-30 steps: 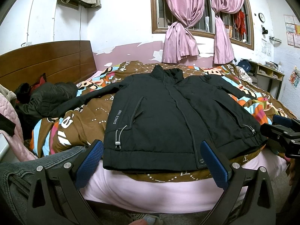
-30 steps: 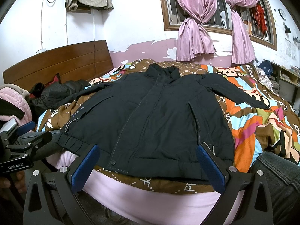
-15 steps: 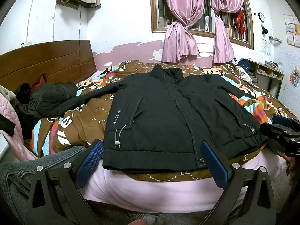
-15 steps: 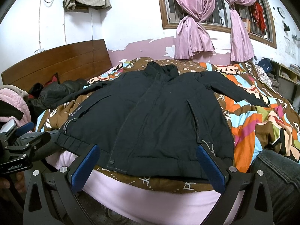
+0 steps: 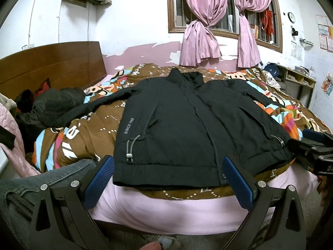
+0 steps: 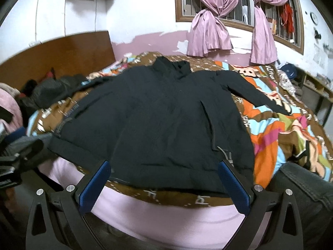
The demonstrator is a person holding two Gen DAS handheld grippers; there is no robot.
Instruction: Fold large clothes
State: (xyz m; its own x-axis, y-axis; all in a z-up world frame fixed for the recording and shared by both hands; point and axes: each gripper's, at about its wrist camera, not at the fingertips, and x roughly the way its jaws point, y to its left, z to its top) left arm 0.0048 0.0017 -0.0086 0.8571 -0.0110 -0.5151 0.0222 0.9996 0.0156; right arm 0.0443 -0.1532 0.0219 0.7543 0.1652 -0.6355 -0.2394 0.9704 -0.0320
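A black jacket (image 5: 187,125) lay spread face up on a patterned quilt (image 5: 87,133) atop a bed, its collar toward the curtained window (image 5: 218,10) and its hem at the near edge. The left gripper (image 5: 168,179) and the right gripper (image 6: 164,183) hovered just short of that hem, each with jaws spread wide and holding nothing. Both sleeves stretched outward.
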